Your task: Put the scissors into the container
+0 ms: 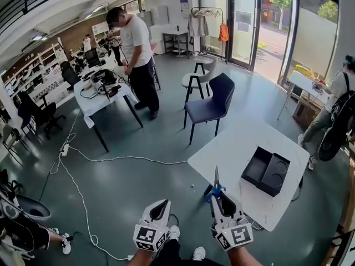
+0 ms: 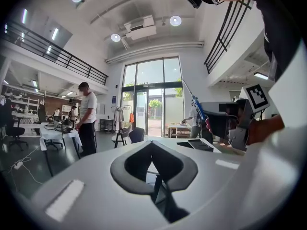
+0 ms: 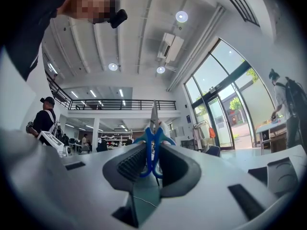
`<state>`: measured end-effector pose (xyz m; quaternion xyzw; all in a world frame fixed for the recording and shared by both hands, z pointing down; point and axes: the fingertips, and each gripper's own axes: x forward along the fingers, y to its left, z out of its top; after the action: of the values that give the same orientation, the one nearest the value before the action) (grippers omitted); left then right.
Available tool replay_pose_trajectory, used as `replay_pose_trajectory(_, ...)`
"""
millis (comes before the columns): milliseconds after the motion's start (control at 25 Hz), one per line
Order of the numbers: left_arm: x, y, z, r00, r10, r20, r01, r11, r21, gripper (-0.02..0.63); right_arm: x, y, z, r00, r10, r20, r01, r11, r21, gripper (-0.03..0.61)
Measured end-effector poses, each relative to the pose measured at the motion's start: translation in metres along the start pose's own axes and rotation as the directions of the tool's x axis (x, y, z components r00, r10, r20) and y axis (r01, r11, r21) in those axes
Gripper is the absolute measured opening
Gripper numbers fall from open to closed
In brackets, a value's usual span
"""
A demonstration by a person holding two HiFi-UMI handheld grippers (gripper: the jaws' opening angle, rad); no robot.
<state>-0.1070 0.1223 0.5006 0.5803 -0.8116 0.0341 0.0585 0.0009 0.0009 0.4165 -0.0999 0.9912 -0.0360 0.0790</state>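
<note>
In the head view my right gripper (image 1: pixel 218 195) is shut on a pair of blue-handled scissors (image 1: pixel 216 182), whose blades point up and away from me. In the right gripper view the scissors (image 3: pixel 151 143) stand upright between the ridged pads, held by the handles. The black container (image 1: pixel 266 170), with two compartments, lies on the white table (image 1: pixel 227 148), ahead and to the right of the scissors. My left gripper (image 1: pixel 159 210) hangs beside the right one over the floor. Its jaws (image 2: pixel 152 143) meet at the tips with nothing in them. The left gripper view also shows the container (image 2: pixel 199 145).
A dark blue chair (image 1: pixel 212 101) stands just behind the white table. White cables (image 1: pixel 111 159) trail over the grey floor at left. A person (image 1: pixel 138 54) stands by a cluttered table (image 1: pixel 105 93) further back. Another person (image 1: pixel 335 118) bends near a table at far right.
</note>
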Motion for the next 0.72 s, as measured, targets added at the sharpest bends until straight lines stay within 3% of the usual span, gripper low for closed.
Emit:
replay_pose_trajectory(280,0.067,0.025,0.016,0.991,-0.131,0.021,0.131,0.991,0.013,0.009,0.05,-0.019,0.006,0.996,-0.091,0.01,0.092,0.995,-0.04,0.089)
replay_pose_trajectory(720,0.137,0.059,0.034,0.943,-0.332,0.029,0.331,0.942,0.049,0.011,0.097,-0.043,0.008,0.958,-0.284,0.041,0.286,0.953,-0.096,0.089)
